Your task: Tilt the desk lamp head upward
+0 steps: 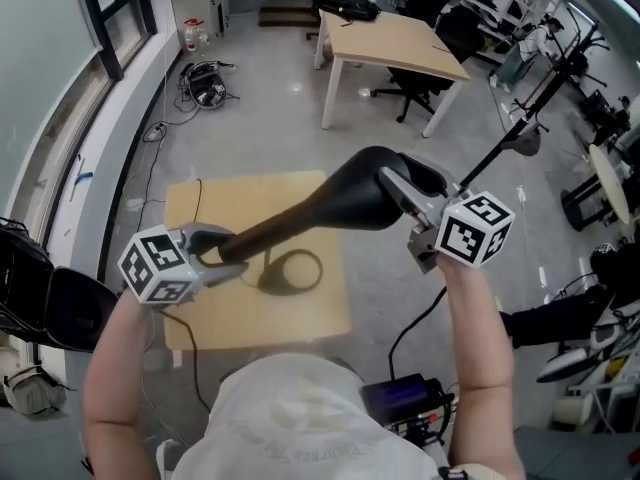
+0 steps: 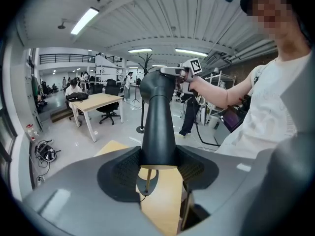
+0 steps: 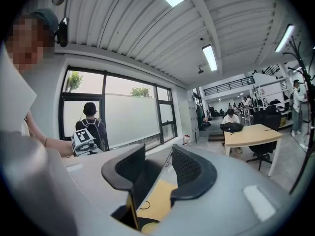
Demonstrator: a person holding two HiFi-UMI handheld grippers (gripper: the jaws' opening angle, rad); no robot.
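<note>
- The lamp base, a dark ring, sits on the small wooden table. The lamp arm slants up from it. The lamp head hangs well above the base, off to its right in the head view.
- The left claw is clamped on the lamp arm, just above and left of the base, with both pads pressed against the black stem.
- The right claw is closed on the side of the lamp head farthest from the base, with the thin shade wall caught between its pads.
- The step in hand looks like the tilt itself: one claw braces the arm while the other turns the head. The head seems partly raised, but how far its joint allows is unclear.
- The next move calls for a firm brace so the base lies flat on the table. The head's rim then needs to swing higher above the base, without the thin wall slipping from the pads.
</note>
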